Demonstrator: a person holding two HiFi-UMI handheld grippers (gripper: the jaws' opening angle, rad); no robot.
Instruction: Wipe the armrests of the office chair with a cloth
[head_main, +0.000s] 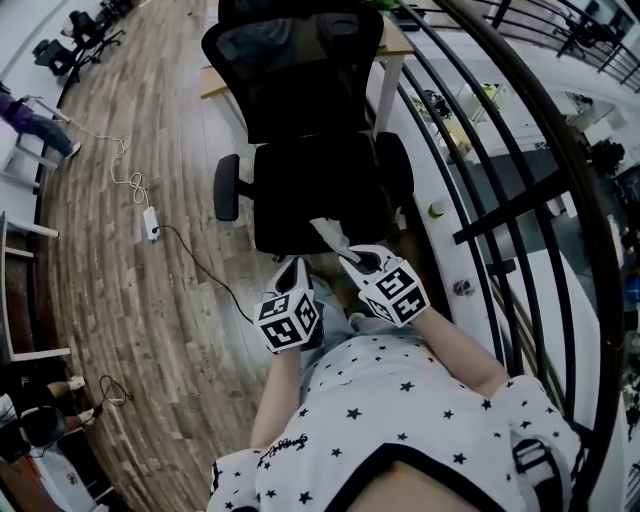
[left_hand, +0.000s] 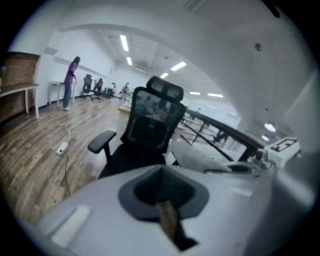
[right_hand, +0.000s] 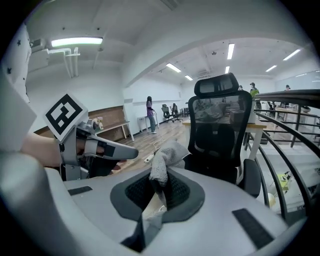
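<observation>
I find no word, brand or number I can read anywhere here. The marker cube (head_main: 290, 322) on my left gripper (head_main: 289, 266) and the one (head_main: 397, 293) on my right gripper (head_main: 349, 256) bear only black-and-white square patterns, no letters or digits. A small line of script (head_main: 285, 446) near my shirt's hem is too tiny to make out.
</observation>
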